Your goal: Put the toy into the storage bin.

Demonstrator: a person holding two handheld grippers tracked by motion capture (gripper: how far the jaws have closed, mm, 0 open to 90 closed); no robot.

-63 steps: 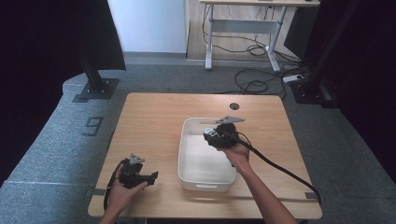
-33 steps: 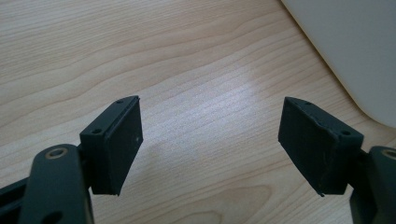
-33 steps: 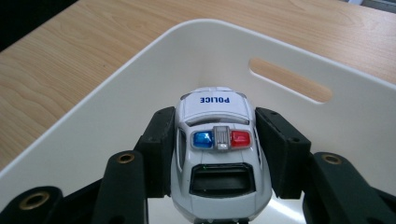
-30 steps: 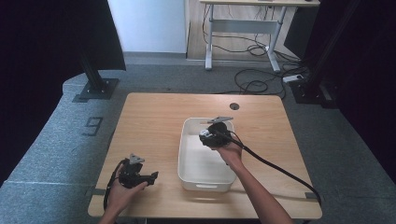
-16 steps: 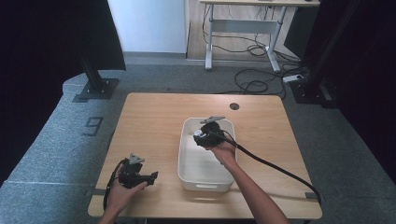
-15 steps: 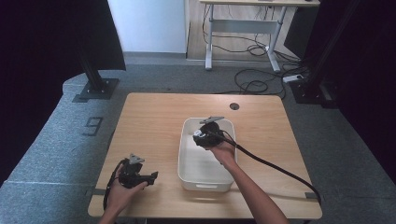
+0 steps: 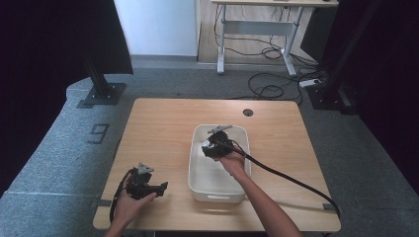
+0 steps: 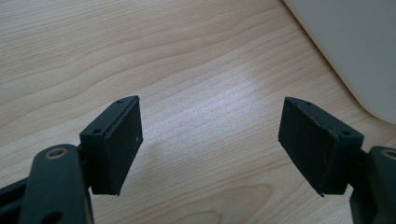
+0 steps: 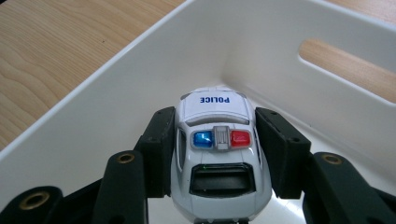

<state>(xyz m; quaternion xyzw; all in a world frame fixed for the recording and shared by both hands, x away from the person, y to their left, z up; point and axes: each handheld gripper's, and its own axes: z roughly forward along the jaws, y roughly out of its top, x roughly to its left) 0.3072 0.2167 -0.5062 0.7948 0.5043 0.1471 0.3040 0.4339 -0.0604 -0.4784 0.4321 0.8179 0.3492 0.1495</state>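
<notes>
The right gripper is closed on a toy police car, clamped across its flanks between the jaws, so that the roof lights face up and the car can be set down wheels first. It is held inside the white bin, near a corner and just short of the slotted end wall. The car's long axis runs in line with the jaws, the end lettered POLICE pointing away from the hand. The left gripper is parked wide open, nothing between its jaws, over the bare table beside the bin's outer wall.
</notes>
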